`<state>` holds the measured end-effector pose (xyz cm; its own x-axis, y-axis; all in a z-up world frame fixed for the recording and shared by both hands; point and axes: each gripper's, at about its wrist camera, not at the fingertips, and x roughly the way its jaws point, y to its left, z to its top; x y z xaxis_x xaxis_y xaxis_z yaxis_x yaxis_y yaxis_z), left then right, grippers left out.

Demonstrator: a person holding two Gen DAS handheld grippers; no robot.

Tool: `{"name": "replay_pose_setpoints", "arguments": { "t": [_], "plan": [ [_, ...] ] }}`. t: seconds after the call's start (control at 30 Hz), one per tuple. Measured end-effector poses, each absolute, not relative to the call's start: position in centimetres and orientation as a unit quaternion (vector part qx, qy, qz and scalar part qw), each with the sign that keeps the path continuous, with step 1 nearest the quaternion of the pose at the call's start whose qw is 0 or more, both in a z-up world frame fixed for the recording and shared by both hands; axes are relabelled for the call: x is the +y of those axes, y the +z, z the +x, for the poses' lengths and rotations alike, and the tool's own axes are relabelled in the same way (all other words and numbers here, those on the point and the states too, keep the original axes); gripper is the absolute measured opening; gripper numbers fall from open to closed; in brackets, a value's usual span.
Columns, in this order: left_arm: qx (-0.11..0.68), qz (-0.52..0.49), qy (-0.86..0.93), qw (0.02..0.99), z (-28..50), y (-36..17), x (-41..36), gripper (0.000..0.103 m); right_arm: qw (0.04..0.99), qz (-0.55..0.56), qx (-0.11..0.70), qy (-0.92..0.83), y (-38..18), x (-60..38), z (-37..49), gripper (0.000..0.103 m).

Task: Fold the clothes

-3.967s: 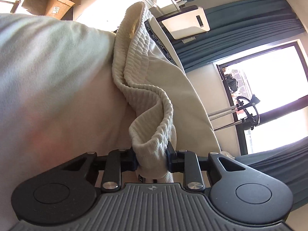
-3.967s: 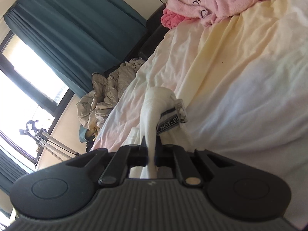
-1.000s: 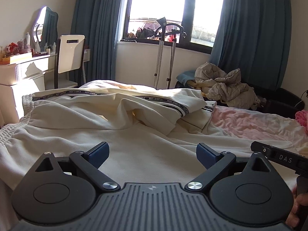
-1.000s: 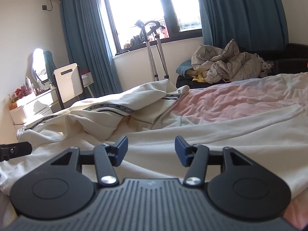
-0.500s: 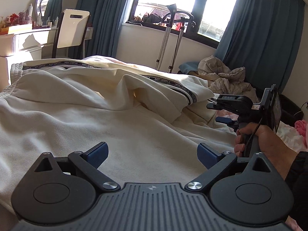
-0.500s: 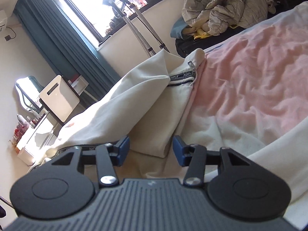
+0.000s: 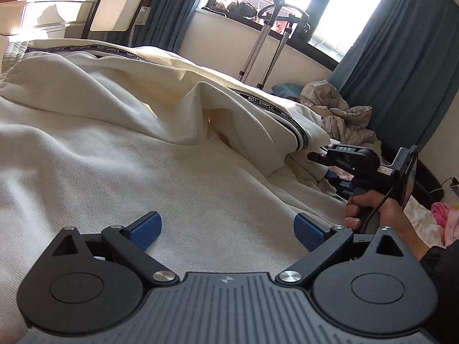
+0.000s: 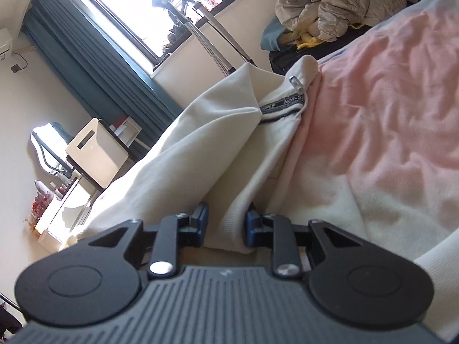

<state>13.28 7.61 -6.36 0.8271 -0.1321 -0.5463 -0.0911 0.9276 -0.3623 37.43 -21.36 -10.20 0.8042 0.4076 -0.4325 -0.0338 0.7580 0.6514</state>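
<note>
Sunlit bed [image 8: 401, 114] with a pink sheet fills my right view, and the cream garment [image 7: 143, 157] lies spread across it, its printed band running from upper left toward centre right in my left view. My left hand-held gripper [image 7: 228, 229] hovers wide apart over the flat cloth at the lower centre, holding nothing. My right hand-held gripper [image 8: 225, 225] is the one at the hem: its jaws stand narrow around a fold of the garment's edge, which stretches away from it toward the upper centre.
</note>
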Motion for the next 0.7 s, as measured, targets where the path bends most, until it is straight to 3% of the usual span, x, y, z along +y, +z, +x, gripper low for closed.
{"name": "replay_pose_setpoints", "arguments": {
  "t": [0.03, 0.07, 0.53, 0.7],
  "plan": [
    [0.293, -0.186, -0.011, 0.938, 13.2, -6.4, 7.5, 0.099, 0.889, 0.330, 0.297, 0.109, -10.6, -21.4, 37.6, 0.011],
    [0.293, -0.184, -0.010, 0.938, 13.2, -6.4, 7.4, 0.099, 0.897, 0.323, 0.288, 0.092, -10.0, -21.3, 37.3, 0.005],
    [0.276, -0.170, -0.012, 0.946, 12.7, -6.1, 6.7, 0.099, 0.959, 0.214, 0.149, -0.108, 7.6, -37.9, 36.7, 0.004],
    [0.273, -0.157, -0.014, 0.949, 12.8, -6.3, 6.1, 0.099, 0.968, 0.174, 0.108, -0.146, 8.2, -46.6, 34.2, 0.004]
  ]
}}
